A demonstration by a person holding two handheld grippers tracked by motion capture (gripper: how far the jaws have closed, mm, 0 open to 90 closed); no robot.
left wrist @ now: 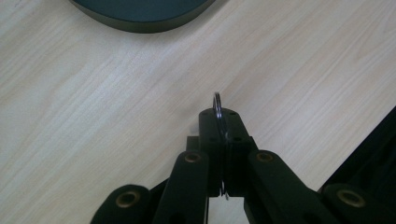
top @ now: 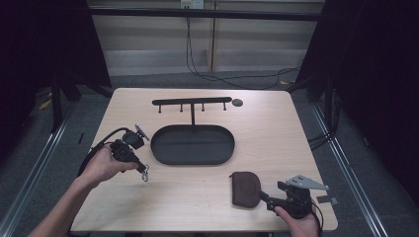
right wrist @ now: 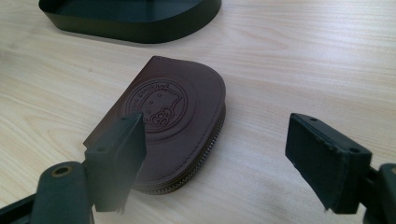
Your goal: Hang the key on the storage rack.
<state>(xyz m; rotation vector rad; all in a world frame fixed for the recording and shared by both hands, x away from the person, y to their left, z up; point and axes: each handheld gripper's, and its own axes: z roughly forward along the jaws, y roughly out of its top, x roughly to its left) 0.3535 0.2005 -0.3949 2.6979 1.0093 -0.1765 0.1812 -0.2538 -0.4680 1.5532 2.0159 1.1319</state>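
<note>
My left gripper (top: 141, 168) is held above the table's left side, left of the tray. In the left gripper view its jaws (left wrist: 219, 125) are shut on a thin metal key ring (left wrist: 216, 100), which pokes out past the tips. In the high view the ring (top: 145, 176) hangs below them. A brown rounded leather pouch (top: 245, 189) with an embossed round emblem lies flat near the front edge. My right gripper (top: 267, 201) rests just right of it, open. In the right gripper view the pouch (right wrist: 173, 107) lies ahead, nearer the left jaw of my right gripper (right wrist: 219, 144), untouched.
A black oval tray (top: 154, 148) sits mid-table, with a thin post rising from its back edge to a black hook bar (top: 191, 101). A small dark disc (top: 237, 102) lies beside the bar's right end. The tray rim (left wrist: 140, 21) (right wrist: 130, 30) shows ahead of both grippers.
</note>
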